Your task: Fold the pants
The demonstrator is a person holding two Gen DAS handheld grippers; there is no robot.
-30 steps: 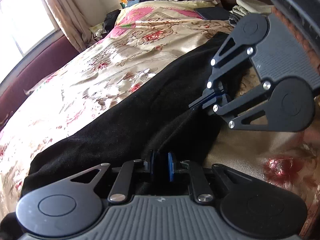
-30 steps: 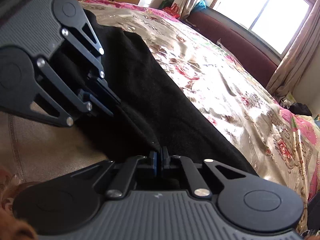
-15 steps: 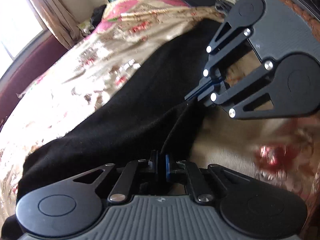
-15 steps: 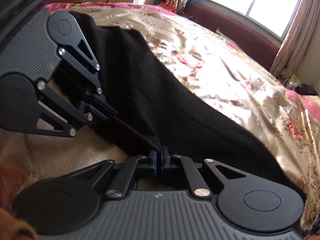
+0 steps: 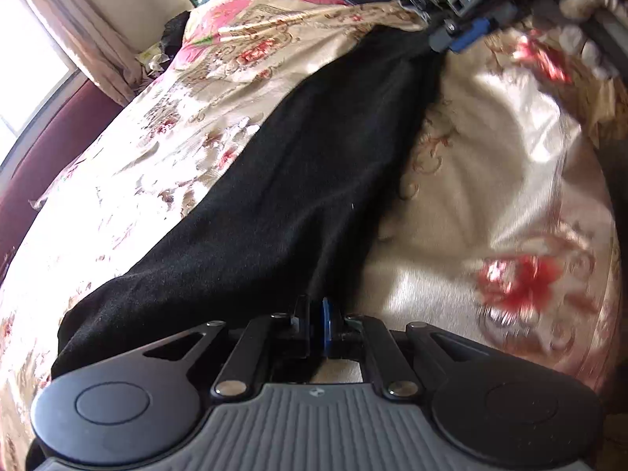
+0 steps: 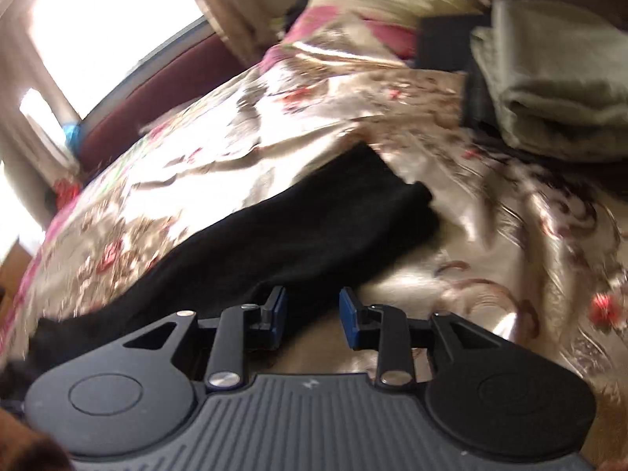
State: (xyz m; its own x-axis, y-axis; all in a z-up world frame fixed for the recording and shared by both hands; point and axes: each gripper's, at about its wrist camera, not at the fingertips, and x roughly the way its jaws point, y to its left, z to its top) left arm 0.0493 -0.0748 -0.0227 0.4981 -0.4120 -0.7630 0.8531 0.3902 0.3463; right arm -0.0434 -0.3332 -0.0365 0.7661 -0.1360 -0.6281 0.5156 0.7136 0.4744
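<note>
Black pants (image 5: 298, 180) lie stretched lengthwise on a floral satin bedspread (image 5: 490, 180). My left gripper (image 5: 317, 329) is shut on the near edge of the pants. My right gripper (image 6: 311, 316) is open with its blue pads apart, just above the pants (image 6: 314, 219), holding nothing. In the left wrist view the right gripper (image 5: 459, 35) shows at the far end of the pants near the top right.
A folded pale green blanket (image 6: 557, 90) and a dark folded item (image 6: 447, 43) lie at the head of the bed. A maroon bed frame (image 5: 43, 149) and a curtained window (image 6: 106, 27) stand on the far side.
My right gripper has let go of the pants, opened, and moved away toward the far end. The pants have been drawn out longer. My left gripper keeps its hold.
</note>
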